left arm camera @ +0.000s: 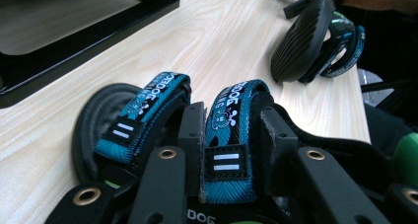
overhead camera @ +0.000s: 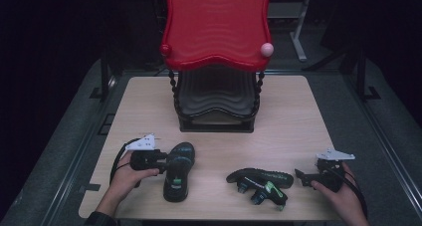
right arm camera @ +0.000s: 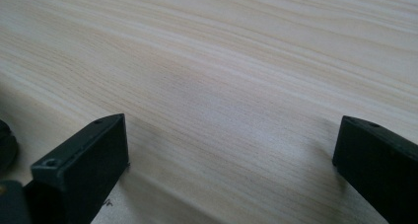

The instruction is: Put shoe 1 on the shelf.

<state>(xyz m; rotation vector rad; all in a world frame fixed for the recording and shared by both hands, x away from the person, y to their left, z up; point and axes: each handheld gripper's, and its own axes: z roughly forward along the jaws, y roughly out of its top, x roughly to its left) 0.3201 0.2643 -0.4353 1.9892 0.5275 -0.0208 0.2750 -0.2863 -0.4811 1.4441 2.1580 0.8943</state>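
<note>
A black sandal with teal straps (overhead camera: 178, 171) lies sole-down on the wooden table (overhead camera: 288, 121) at the front left. My left gripper (overhead camera: 160, 161) is shut on one teal strap (left arm camera: 231, 130); its second strap (left arm camera: 143, 113) lies just beside the jaws. A second sandal (overhead camera: 261, 182) lies tipped on its side at the front centre-right, its ribbed black sole (left arm camera: 300, 36) facing up. My right gripper (overhead camera: 302, 176) rests to the right of it, open, with bare table between its fingers (right arm camera: 93, 160).
A red moulded tray (overhead camera: 216, 24) on a black rack (overhead camera: 216, 104) stands at the back centre of the table. The rack's black base (left arm camera: 88, 41) runs along the upper left of the left gripper view. Dark floor surrounds the table.
</note>
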